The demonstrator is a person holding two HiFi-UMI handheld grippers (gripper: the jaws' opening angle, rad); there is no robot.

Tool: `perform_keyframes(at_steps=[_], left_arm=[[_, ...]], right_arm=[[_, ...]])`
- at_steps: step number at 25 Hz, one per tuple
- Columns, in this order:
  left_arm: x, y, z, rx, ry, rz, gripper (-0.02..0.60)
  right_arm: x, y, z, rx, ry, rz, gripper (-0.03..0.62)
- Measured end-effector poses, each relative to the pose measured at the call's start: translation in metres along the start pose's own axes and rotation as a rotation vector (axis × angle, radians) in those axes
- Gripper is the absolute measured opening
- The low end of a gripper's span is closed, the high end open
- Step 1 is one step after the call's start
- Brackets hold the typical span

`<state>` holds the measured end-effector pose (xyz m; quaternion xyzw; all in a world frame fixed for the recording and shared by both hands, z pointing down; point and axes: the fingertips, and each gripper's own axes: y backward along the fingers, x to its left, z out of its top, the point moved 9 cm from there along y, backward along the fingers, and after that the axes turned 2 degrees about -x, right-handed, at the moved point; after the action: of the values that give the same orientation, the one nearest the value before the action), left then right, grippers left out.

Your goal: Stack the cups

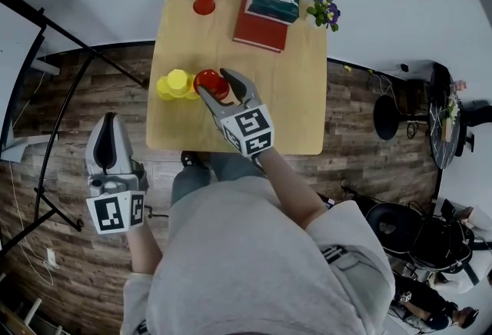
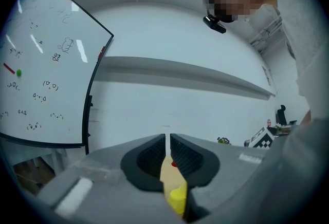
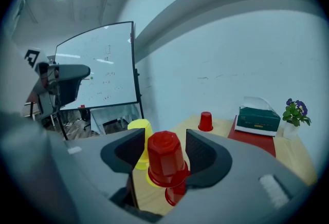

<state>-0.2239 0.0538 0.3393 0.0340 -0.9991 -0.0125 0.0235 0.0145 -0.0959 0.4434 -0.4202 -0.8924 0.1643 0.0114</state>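
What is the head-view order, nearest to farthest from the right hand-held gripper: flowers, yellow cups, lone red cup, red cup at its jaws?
1. Red cup, between jaws.
2. Yellow cups, just left.
3. Lone red cup, far edge.
4. Flowers, far right corner.

A red cup stands upside down near the left edge of the table. It sits between the spread jaws of the right gripper, and neither pad presses it. A second red rim shows beneath it. Just beside it, to the left, yellow cups also stand upside down; their number is unclear. Another red cup stands upside down at the far left corner, well apart.
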Motion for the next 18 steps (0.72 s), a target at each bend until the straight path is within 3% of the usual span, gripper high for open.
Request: perform_keyframes(at_steps=[7, 18], left_arm=[[-0.011, -0.012, 0.000, -0.007, -0.003, -0.013, 0.020], [-0.031, -0.034, 0.004, -0.011, -0.022, 0.017, 0.020]], right_arm=[[-0.041, 0.010, 0.035, -0.122, -0.040, -0.033, 0.253], [-0.128, -0.028, 0.092, -0.100, -0.092, -0.008, 0.252]])
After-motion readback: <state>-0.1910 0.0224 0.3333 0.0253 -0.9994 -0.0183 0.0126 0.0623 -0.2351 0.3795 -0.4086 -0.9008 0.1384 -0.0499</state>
